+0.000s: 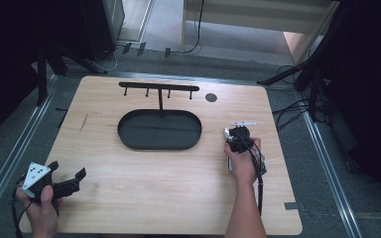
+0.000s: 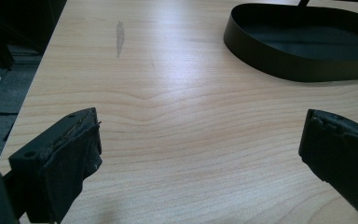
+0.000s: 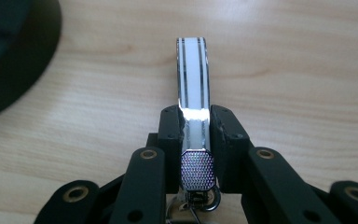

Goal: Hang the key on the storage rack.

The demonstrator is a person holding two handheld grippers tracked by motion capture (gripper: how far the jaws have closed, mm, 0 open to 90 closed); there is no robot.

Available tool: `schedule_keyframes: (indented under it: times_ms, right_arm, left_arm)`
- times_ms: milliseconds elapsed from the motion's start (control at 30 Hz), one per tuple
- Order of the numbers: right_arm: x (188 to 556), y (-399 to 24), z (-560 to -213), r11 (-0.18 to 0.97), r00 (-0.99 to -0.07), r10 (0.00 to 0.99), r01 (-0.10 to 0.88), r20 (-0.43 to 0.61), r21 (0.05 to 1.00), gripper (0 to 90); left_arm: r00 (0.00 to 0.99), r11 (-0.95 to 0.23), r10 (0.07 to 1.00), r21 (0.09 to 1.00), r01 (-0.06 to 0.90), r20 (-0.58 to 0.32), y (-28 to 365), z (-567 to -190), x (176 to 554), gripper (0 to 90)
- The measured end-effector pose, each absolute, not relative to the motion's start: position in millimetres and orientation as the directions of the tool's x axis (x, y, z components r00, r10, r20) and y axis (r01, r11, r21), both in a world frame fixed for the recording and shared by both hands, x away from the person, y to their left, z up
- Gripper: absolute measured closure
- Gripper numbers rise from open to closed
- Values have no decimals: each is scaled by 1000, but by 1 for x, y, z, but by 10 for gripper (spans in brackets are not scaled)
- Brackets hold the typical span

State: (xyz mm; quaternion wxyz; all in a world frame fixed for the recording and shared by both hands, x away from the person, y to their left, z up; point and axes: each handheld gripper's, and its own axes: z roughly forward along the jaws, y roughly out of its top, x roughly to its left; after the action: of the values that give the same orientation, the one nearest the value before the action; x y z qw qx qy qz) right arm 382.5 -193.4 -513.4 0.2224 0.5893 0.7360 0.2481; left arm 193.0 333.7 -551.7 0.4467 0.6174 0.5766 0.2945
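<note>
A narrow white band with thin black stripes and a silver mesh-patterned end (image 3: 193, 74) sticks out forward over the wood, and my right gripper (image 3: 195, 116) is shut on it. In the high view this right gripper (image 1: 235, 134) is at the table's right, just right of the black oval tray (image 1: 124, 136). A black T-shaped stand with several hooks (image 1: 158, 88) rises from the tray's far side. My left gripper (image 1: 68, 169) is low at the near left corner, open, with bare wood between its jaws (image 2: 200, 135). The tray (image 2: 270, 65) lies ahead of it to the right.
The wooden table (image 1: 144, 193) has a small dark round disc (image 1: 211, 97) near its far edge. A grey smudge (image 2: 120, 37) marks the wood at the left. The tray's edge (image 3: 9, 56) is left of the held band. Cables and dark stands lie on the floor around the table.
</note>
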Motion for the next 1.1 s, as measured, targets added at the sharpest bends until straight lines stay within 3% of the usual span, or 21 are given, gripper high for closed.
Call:
schedule_keyframes:
  times_ms: [300,467,733,1100]
  right_arm:
    - [369,-187,-484,127,-161,986,563,-43,817,756]
    - [362,-179,-469,130,-212,976,421,-42,898,756]
    - [352,-162,-448,144,-296,954,308,-49,941,758]
    - [343,-134,-436,156,-431,902,253,-33,955,758]
  left_arm:
    - [162,62,975,892,448,-150,334,-552,193,0]
    - [161,63,976,892,448,-150,334,-552,193,0]
    - [159,63,976,892,449,-149,334,-552,193,0]
    - [157,64,976,891,449,-149,334,-552,193,0]
